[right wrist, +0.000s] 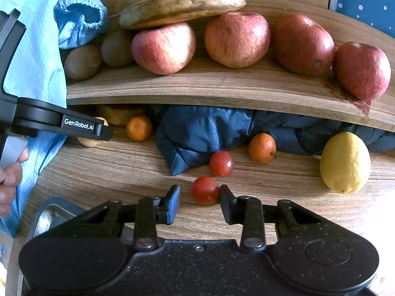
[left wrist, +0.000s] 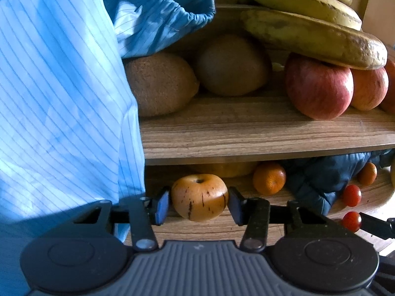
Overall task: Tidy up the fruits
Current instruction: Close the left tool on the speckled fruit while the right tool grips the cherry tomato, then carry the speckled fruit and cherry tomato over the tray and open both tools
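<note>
**Both grippers closing in on loose fruit below the shelf**

Nearest in the right wrist view, the right hand-held gripper point(right wrist: 199, 202) stood part open around a cherry tomato point(right wrist: 205, 190) on the worktop point(right wrist: 123, 172), its right finger touching or almost touching the fruit, the left one clear of it. In the left wrist view, the left hand-held gripper point(left wrist: 198, 204) bracketed a speckled yellow apple point(left wrist: 199, 197), with slight gaps either side; neither had a firm hold.

Further back lay a second tomato point(right wrist: 221, 163), two tangerines point(right wrist: 262, 148) and a lemon point(right wrist: 345, 162) beside a dark blue cloth point(right wrist: 197, 133). These looked unsorted. On the shelf point(right wrist: 197, 83) beyond, kiwis point(right wrist: 84, 61), red apples point(right wrist: 163, 48) and bananas point(right wrist: 182, 5) appeared already grouped.

Only the right view showed the lemon and a person's hand point(right wrist: 9, 172); only the left showed the yellow apple plainly.
</note>
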`<state>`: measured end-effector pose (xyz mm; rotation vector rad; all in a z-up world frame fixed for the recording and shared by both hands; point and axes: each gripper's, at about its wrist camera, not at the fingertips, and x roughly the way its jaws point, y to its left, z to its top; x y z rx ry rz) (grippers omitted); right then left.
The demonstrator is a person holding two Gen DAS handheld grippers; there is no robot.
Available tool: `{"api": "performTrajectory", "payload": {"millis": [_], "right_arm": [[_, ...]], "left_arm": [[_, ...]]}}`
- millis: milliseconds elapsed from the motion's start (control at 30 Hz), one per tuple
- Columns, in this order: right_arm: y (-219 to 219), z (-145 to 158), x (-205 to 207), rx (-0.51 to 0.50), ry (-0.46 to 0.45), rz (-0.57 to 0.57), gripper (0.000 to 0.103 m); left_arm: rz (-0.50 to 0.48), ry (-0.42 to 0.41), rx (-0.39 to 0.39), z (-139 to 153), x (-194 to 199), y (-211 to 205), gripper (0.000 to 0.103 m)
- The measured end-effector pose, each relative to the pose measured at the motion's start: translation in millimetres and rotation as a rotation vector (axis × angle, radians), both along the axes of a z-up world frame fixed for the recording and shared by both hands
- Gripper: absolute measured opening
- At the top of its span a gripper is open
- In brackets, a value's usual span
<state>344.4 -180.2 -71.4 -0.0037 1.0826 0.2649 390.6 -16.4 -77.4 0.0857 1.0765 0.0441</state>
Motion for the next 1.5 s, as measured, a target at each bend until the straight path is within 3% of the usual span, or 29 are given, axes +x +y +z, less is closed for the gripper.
{"api": "performTrajectory", "payload": {"millis": [400, 500, 900, 1500], "right_arm": [[-0.5, 0.9, -2.6, 0.011, -0.007, -0.007, 0.031], [-0.4, 1.5, -3.9, 0.011, -0.008, -0.006, 0.026], [-2.4, 5.5, -16.4, 0.022, -0.008, 0.003, 0.025], [-18.8, 32.1, -51.5, 0.054, -0.055, 0.024, 0.025]], "left_arm": [[-0.060, 0.024, -0.045, -2.1, -7.4, -12.7, 0.053], [-0.082, 0.029, -0.055, -2.2, -11.5, -19.4, 0.053], [-0.161, 0.056, -0.105, -6.5, -37.4, -48.4, 0.052], [-0.157, 0.021, -0.123, 17.7, -79.9, -59.1, 0.052]]}}
